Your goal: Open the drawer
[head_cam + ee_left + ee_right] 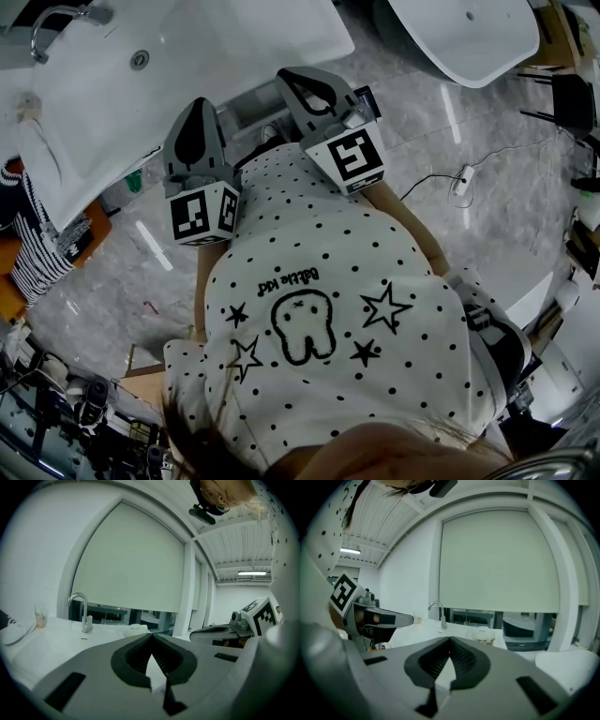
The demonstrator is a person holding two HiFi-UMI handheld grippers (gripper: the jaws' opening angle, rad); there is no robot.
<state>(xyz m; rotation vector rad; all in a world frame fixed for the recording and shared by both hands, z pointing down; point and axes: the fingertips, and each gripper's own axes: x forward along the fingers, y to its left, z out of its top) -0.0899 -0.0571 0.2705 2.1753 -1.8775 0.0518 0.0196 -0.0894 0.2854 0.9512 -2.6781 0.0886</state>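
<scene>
Both grippers are held close in front of the person's spotted white shirt (pixel 319 281), side by side. The left gripper (pixel 199 105) is shut with nothing between its jaws, and its tips meet in the left gripper view (pixel 151 635). The right gripper (pixel 292 79) is likewise shut and empty, its tips together in the right gripper view (pixel 450 639). Both point toward a white counter (pixel 216 47) with a sink and a chrome faucet (pixel 82 613). A white cabinet front (pixel 249 105) shows under the counter edge between the grippers. I cannot make out a drawer on it.
A white basin (pixel 469 37) stands at the upper right. A cable with a power strip (pixel 461 180) lies on the marble floor. A person in a striped sleeve (pixel 28 244) is at the left. On the counter are a cup (pixel 40 618) and a white cloth (pixel 11 633).
</scene>
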